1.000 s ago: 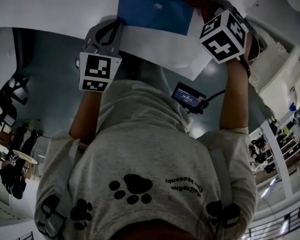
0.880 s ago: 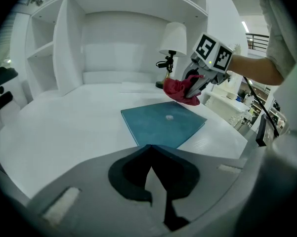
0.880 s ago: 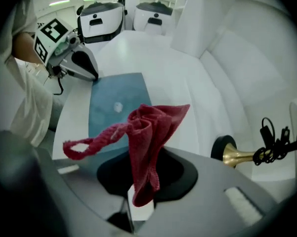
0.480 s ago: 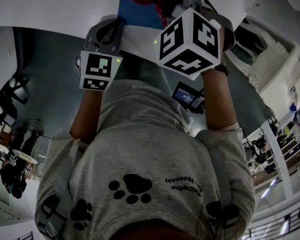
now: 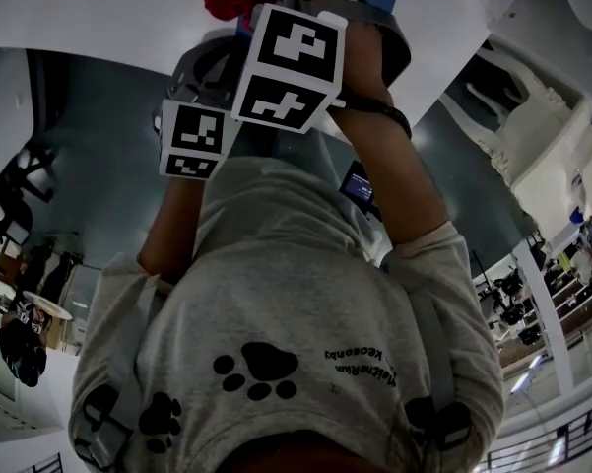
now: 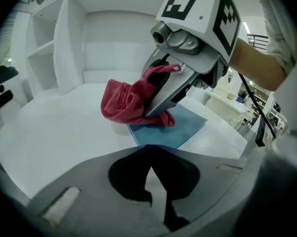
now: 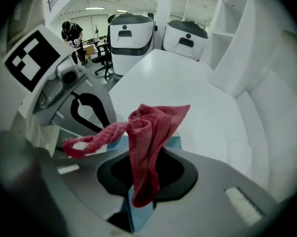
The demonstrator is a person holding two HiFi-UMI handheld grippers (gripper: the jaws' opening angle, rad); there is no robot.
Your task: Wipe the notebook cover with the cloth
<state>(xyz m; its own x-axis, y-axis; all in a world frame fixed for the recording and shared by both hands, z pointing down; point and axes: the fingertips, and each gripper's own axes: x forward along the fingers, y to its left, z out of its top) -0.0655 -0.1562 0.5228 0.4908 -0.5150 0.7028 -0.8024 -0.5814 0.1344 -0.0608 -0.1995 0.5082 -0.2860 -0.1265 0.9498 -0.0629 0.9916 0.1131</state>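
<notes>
**A:** What's on your screen?

**B:** A white table (image 6: pixel 49 132) with the blue notebook (image 6: pixel 188 127) flat on it, near me and right of middle. The red cloth (image 6: pixel 128 102) is bunched over its far-left corner. My right tongs (image 6: pixel 157 111) are clamped on the cloth. My left tongs (image 6: pixel 148 154) are narrow, tips together at the near corner, seemingly pinching it.

**A:** Any risks?

**B:** The cloth hangs half off that edge, so I'd guess a stroke there wipes table, not cover. If my left pinch is weak, the drag could slide the notebook.
</notes>
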